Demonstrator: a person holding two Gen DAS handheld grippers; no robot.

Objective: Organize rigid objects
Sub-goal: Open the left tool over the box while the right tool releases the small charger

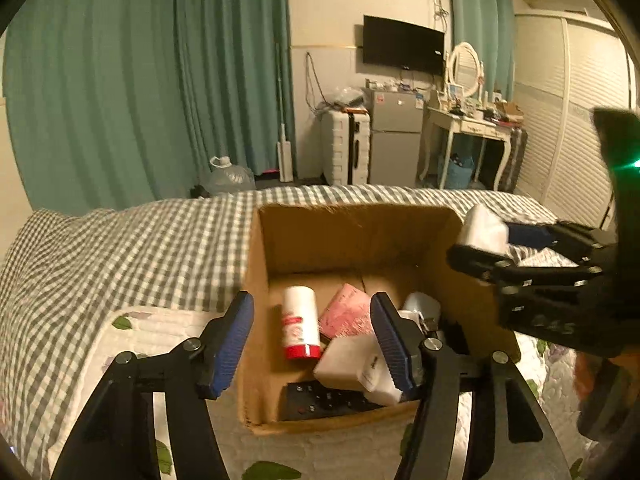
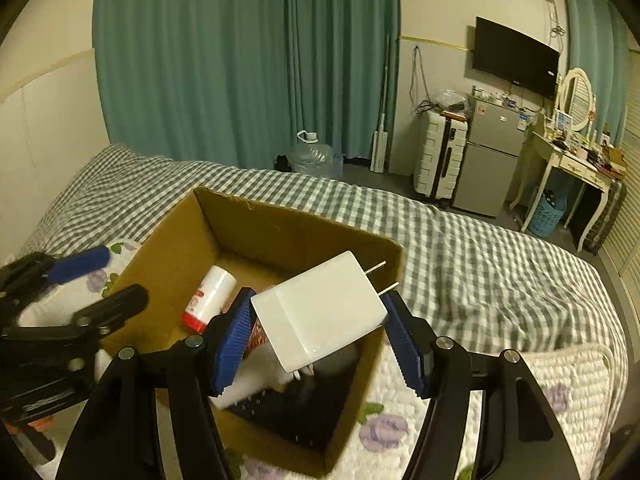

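An open cardboard box (image 1: 304,236) (image 2: 288,236) stands on the bed. In it lie a white tube with a red cap (image 1: 300,328) (image 2: 210,296), a pink packet (image 1: 344,316), a white block (image 1: 352,364) and a black remote (image 1: 324,400). My right gripper (image 2: 320,340) is shut on a white plug charger (image 2: 324,312) with two metal prongs, held above the box's right side; it also shows in the left wrist view (image 1: 484,232). My left gripper (image 1: 312,344) is open and empty over the box's near left edge.
The bed has a grey checked sheet (image 1: 120,248) and a white floral quilt (image 2: 520,400). Beyond it are teal curtains (image 1: 160,80), a water jug (image 1: 230,176), a white suitcase (image 2: 438,160), a small fridge (image 1: 396,136) and a dressing table (image 1: 472,124).
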